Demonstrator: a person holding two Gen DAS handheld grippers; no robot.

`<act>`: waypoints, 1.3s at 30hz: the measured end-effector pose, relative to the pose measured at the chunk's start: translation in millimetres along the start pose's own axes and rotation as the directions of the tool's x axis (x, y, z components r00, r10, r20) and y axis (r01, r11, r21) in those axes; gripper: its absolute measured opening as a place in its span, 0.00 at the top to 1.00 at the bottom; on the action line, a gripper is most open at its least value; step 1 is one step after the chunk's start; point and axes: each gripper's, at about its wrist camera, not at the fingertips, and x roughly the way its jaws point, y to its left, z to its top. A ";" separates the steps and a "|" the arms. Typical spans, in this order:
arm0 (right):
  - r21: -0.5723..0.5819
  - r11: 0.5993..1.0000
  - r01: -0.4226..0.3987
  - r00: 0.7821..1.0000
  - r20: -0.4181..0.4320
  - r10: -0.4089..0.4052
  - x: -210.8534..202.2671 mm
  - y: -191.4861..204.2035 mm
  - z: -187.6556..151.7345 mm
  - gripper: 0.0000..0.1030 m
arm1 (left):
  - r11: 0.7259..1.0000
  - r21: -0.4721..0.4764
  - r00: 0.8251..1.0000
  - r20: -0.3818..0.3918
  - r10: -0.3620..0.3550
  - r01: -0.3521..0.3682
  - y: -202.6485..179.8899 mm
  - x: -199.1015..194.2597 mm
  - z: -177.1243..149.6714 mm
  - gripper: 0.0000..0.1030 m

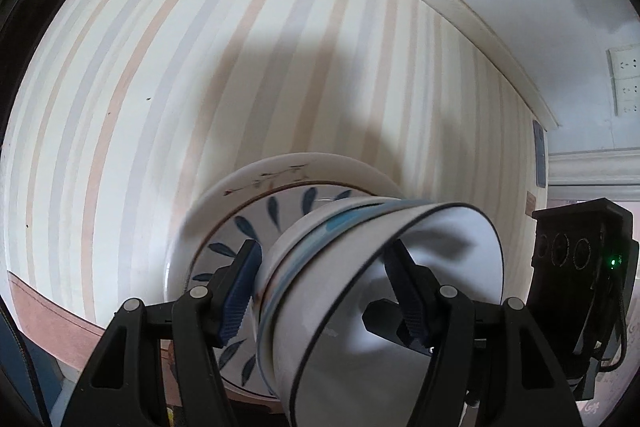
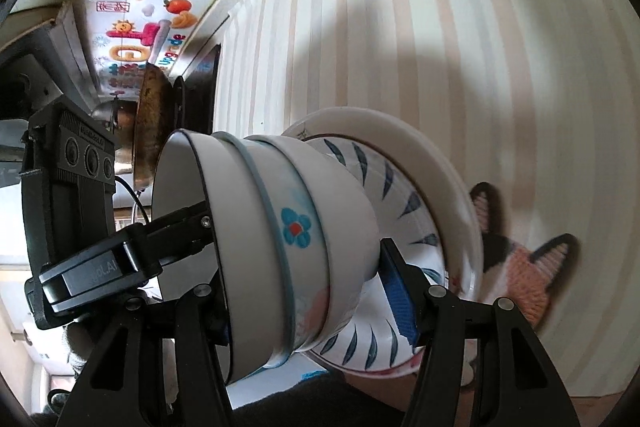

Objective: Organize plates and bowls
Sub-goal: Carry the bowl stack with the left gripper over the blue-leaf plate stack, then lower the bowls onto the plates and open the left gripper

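A stack of nested white bowls (image 1: 360,267) (image 2: 280,239) sits on a blue-leaf plate (image 1: 224,259) (image 2: 404,211), which lies on a larger white plate (image 1: 288,171) (image 2: 448,187). The stack rests on the striped tablecloth (image 1: 160,87) (image 2: 440,27). My left gripper (image 1: 324,291) is shut on the bowl stack, one finger outside, one inside the top bowl. My right gripper (image 2: 304,311) is shut on the same stack from the opposite side, its right pad (image 2: 400,299) against the lowest bowl's base. One bowl carries a blue flower (image 2: 296,227).
A cat-shaped knitted coaster (image 2: 524,267) lies beside the plates. A pan (image 2: 150,131) stands past the cloth's edge. The other hand's gripper body shows in each view (image 1: 580,279) (image 2: 68,187). Wall sockets (image 1: 624,79) are on the wall.
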 end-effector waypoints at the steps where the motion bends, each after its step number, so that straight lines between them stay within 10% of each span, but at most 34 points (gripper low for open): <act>1: 0.001 1.000 0.001 1.000 -0.003 -0.001 3.5 0.5 -0.4 0.40 | 1.000 0.000 1.000 0.000 0.001 -0.001 2.1 0.5 -0.5 0.40; 39: -0.028 0.988 0.153 0.986 0.074 -0.150 2.3 27.7 -11.4 0.40 | 0.986 0.094 0.988 0.080 0.133 -0.140 8.4 -25.4 -22.5 0.40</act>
